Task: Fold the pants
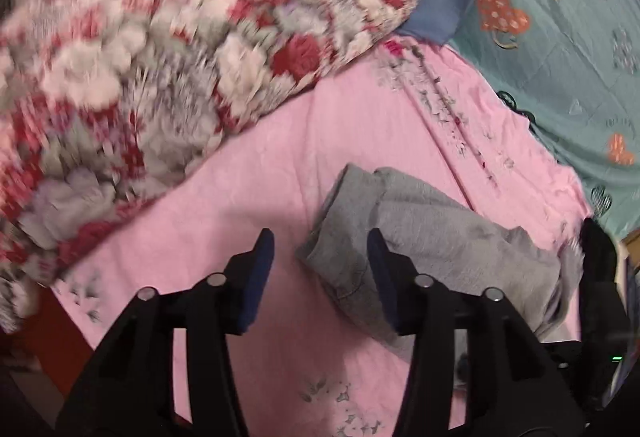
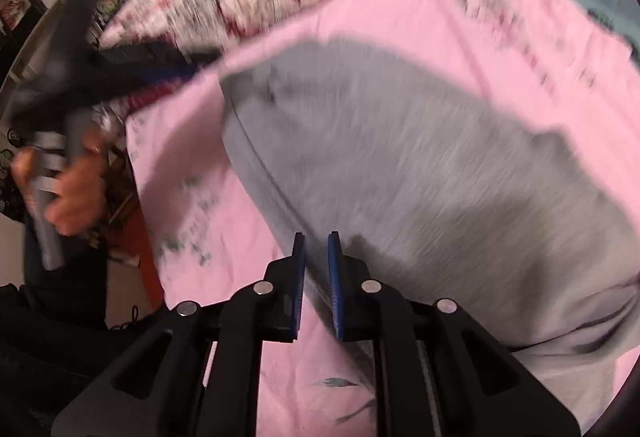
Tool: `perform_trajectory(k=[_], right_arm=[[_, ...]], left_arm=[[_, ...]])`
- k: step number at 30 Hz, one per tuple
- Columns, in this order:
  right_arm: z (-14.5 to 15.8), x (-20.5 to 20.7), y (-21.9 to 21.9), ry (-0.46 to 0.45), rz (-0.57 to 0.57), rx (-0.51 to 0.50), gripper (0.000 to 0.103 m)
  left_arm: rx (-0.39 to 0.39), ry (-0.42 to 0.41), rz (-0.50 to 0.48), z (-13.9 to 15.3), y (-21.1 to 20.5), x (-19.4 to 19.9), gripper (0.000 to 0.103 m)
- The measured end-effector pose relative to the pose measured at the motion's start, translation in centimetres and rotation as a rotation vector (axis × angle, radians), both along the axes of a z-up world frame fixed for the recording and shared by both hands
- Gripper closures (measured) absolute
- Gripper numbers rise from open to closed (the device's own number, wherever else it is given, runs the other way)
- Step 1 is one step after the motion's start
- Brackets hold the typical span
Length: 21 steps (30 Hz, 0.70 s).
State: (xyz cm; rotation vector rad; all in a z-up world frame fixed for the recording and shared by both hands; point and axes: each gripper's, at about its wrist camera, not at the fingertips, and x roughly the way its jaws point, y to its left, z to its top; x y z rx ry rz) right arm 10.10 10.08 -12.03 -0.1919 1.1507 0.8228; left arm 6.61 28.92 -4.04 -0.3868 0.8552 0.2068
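Right gripper (image 2: 317,277): our jaws nearly closed, a narrow gap, gripping nothing, at the pants' (image 2: 400,173) left edge.
Left gripper (image 1: 320,277): ours wide open, empty, pants just right.
Axis: runs away rightward.

One pair of grey pants (image 1: 432,237) lies ahead of the tongs. One pink sheet (image 1: 280,165) sits under them. One flowered quilt (image 1: 168,49) is beyond. One teal cover (image 1: 580,57) carries two orange hearts. Two tongs: left (image 1: 320,249), right (image 2: 317,249).

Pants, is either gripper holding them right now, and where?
Neither. The left gripper is open above the pants; the right gripper is nearly closed, gripping nothing.
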Motion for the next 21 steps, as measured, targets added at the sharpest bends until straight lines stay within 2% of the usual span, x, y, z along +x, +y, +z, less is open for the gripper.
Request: perform_trajectory(k=[1,2,5,7,8,9,12,13,16,18,21], right_arm=[[-1.2,0.0,0.3,0.043,0.000,-0.010,0.090],[-1.4,-0.1,0.1,0.029,-0.025,0.007,0.090],[0.8,-0.1,-1.8,0.045,-0.070,0.052,0.090],[3.4,-0.1,-4.8,0.006,-0.140,0.108,0.075],[5.3,0.2,-7.8,-0.038,-0.226,0.126,0.049],[6.2,0.3,-9.9,-0.060,-0.289,0.130,0.036],[7.7,2.1,-17.9,-0.072,-0.552,0.067,0.031],[7.6,3.1,-20.3,-0.054,-0.638,0.016,0.031],[6.6,7.9,-28.4,0.058,-0.881,-0.078,0.031],[6.0,10.9,-31.8,0.105,-0.980,-0.096,0.031],[5.2,16.0,-33.5,0.151,-1.053,-0.156,0.031]], left_arm=[[0.034,-0.009,-0.026,0.6,-1.1,0.1,0.043],[0.065,-0.018,-0.060,1.0,-2.5,0.2,0.041],[0.103,-0.020,-0.176,0.8,-6.4,1.5,0.039],[0.108,0.005,-0.239,-0.3,-8.4,2.7,0.039],[0.105,0.026,-0.261,-1.1,-9.0,3.2,0.039],[0.094,0.047,-0.282,-2.0,-9.5,3.6,0.044],[0.033,0.128,-0.317,-4.7,-9.9,4.6,0.069],[0.033,0.152,-0.315,-5.6,-9.9,4.9,0.070],[0.087,0.129,-0.329,-6.4,-10.5,4.6,0.069],[0.123,0.104,-0.330,-6.7,-10.9,4.2,0.069],[0.173,0.067,-0.330,-7.2,-11.7,3.6,0.069]])
